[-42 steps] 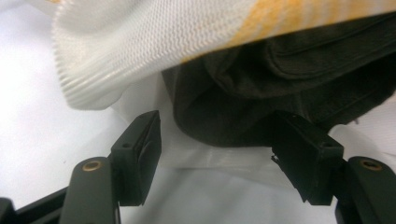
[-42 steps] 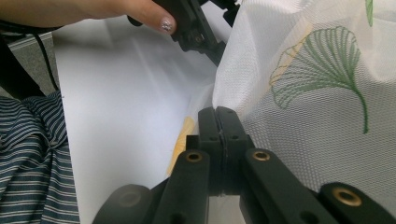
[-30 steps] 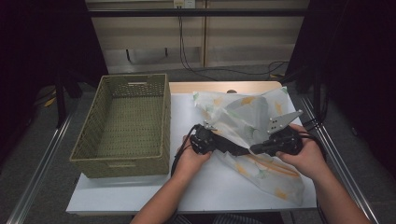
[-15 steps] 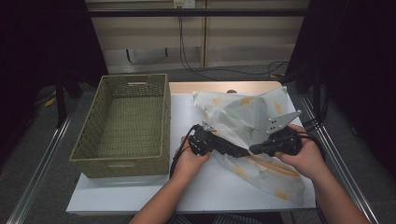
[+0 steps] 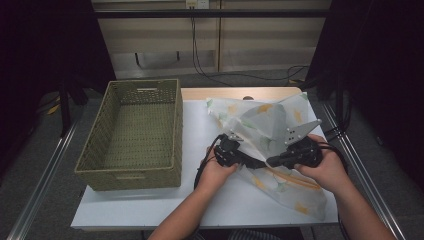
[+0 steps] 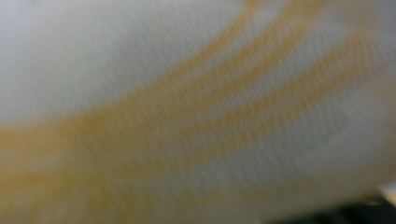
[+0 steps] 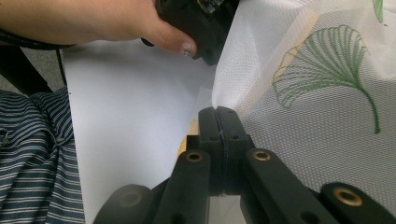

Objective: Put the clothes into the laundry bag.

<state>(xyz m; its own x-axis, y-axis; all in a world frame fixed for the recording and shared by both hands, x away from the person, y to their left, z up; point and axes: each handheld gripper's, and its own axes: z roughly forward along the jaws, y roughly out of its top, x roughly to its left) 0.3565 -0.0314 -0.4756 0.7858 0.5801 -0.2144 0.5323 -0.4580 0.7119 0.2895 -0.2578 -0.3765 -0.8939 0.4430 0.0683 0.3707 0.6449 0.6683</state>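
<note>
White leaf-print cloth [image 5: 270, 135] heaped toward the table's [image 5: 150, 205] right edge, right gripper [image 7: 218, 116] clamped on its hem, left gripper [image 5: 250, 159] buried in cloth, jaws lately widening, grip unreadable, basket [image 5: 135, 135] at left edge, bare front-left corner.

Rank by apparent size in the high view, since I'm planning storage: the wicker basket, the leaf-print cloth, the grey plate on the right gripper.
1. wicker basket
2. leaf-print cloth, close to the basket
3. grey plate

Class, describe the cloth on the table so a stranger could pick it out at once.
On the white table, right of the woven basket, lies a crumpled cloth. It is sheer white mesh printed with green and orange leaves, the table's one soft thing.
</note>
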